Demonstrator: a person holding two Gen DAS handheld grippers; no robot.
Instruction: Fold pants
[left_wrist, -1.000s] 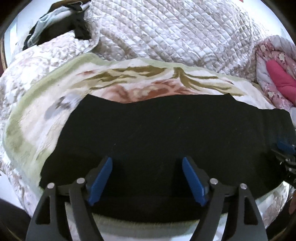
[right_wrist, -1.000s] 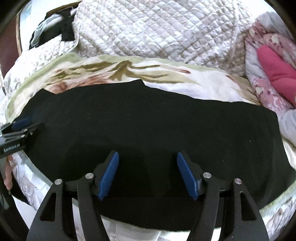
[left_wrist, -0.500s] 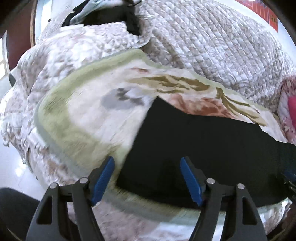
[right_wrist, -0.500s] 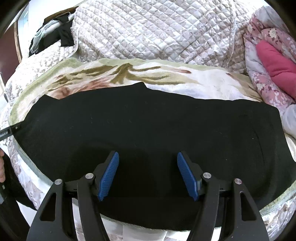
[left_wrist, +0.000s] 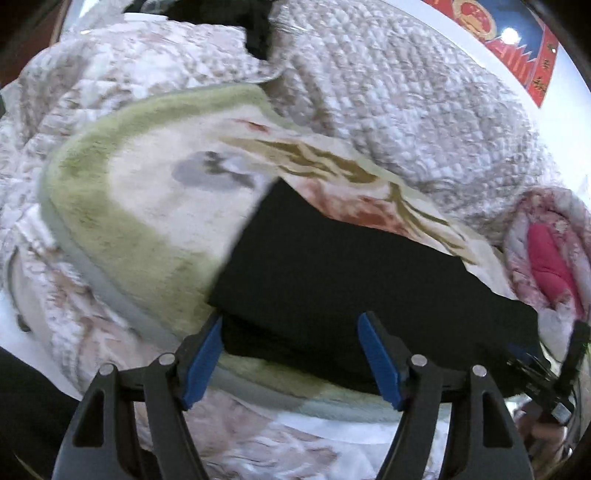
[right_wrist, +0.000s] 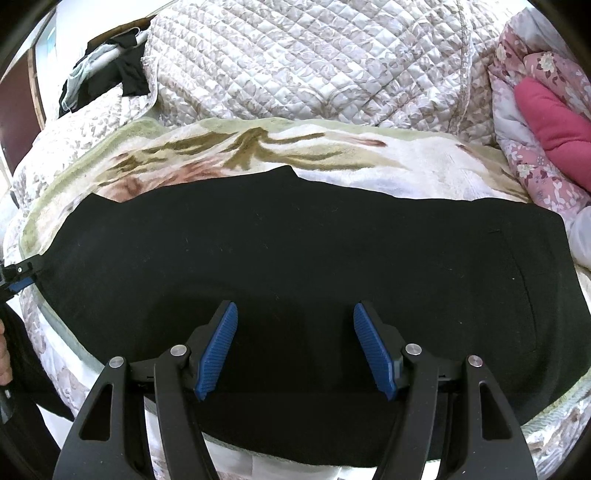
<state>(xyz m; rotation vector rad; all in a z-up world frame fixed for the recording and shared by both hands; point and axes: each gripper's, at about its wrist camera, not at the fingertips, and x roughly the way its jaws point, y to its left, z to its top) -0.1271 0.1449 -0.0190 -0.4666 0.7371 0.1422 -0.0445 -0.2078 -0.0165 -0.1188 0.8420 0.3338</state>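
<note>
Across the bed, from the left, the left gripper (left_wrist: 290, 354) hangs tilted downward and rolled to one side over the near left end of the black pants (right_wrist: 295, 258). Its blue pads (left_wrist: 205, 360) stand well apart; the jaws have just been closing a little, with the corner of the cloth lying below the gap between them, and neither pad presses on it. In the right wrist view the tip of this gripper shows at the far left edge, just beside the pants' left end, and part of a hand (right_wrist: 3, 354) sits below it at the frame's border.

The pants lie flat and spread crosswise on a floral fleece blanket (right_wrist: 351, 151) with a green border, which covers a quilted bedspread (right_wrist: 314, 59). At the middle, the right gripper (right_wrist: 295, 345) points down at the near edge of the pants, jaws wide, gripping nothing; the dark cloth lies under the gap.

Farther right, a pink pillow (right_wrist: 550, 122) rests in a flowered quilt (right_wrist: 535, 177) beyond the waist end
</note>
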